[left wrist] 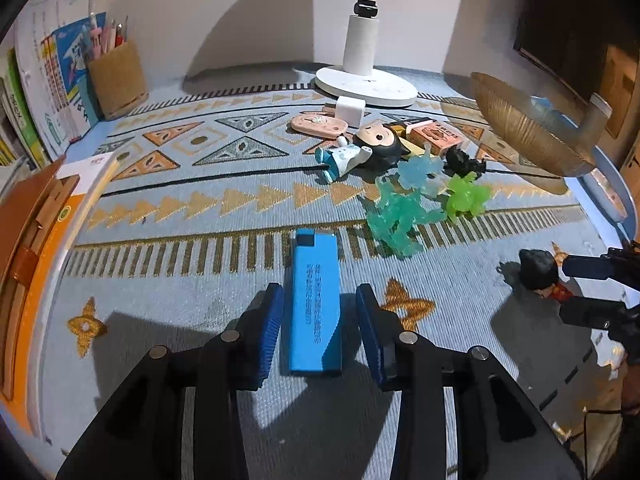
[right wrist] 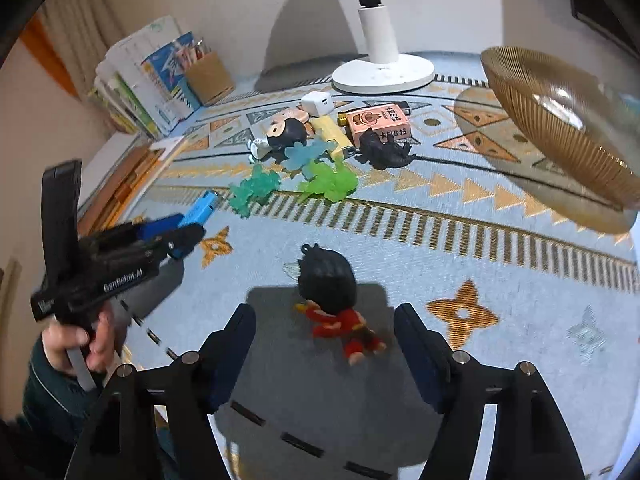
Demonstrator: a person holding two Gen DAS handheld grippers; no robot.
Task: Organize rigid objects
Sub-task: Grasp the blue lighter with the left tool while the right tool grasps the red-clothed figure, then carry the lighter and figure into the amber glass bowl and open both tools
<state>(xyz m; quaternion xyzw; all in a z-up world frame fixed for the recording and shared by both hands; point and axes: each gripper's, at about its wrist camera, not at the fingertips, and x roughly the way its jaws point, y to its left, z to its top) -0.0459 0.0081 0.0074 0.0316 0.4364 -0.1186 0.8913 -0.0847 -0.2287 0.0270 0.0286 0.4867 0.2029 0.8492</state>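
Note:
A blue lighter [left wrist: 314, 304] lies on the patterned cloth between the open fingers of my left gripper [left wrist: 320, 328]; the pads stand just apart from its sides. It also shows in the right wrist view [right wrist: 200, 210]. A small red-suited, black-haired figurine [right wrist: 332, 300] lies between the wide-open fingers of my right gripper [right wrist: 325, 344], also seen in the left wrist view [left wrist: 540, 274]. A ribbed amber glass bowl [right wrist: 560, 120] stands at the right.
A pile sits mid-table: translucent green and blue toys [left wrist: 416, 200], a black-haired doll [left wrist: 360, 150], a pink box [left wrist: 436, 134], a white charger [left wrist: 350, 110], a black toy [right wrist: 384, 152], a yellow lighter [right wrist: 332, 134]. A white lamp base [left wrist: 366, 84], pen holder [left wrist: 118, 80] and books [left wrist: 44, 92] stand behind.

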